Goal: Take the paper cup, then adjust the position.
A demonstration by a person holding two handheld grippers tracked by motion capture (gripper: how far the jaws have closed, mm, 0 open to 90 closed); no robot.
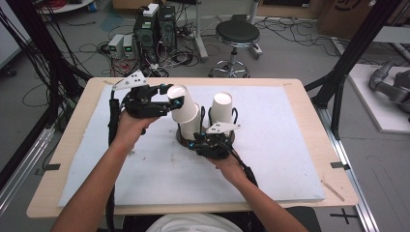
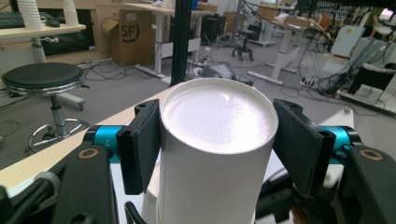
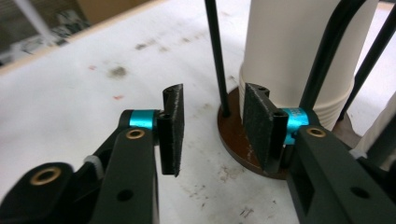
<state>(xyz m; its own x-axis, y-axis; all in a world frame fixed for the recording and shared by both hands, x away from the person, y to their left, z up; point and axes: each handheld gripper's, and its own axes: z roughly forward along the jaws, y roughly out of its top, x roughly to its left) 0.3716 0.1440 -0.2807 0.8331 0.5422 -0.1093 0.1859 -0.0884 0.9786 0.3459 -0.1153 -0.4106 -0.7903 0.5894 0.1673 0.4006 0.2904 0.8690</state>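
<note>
The high view looks forward and down from above my side of the surface (image 1: pixel 290 159), far enough to take in my forearms and the floor beyond. My left gripper view rides close behind my jaws, facing level across the room, a white cup (image 2: pixel 215 140) right against the lens. My right gripper view tilts down, very near the surface (image 3: pixel 84 60). All three share the cup holder area.

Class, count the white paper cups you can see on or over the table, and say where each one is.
3. One cup is tilted, clamped in the left tool; one stands inverted in the black wire rack; a third stands below the held one. Others may be nested unseen.
</note>
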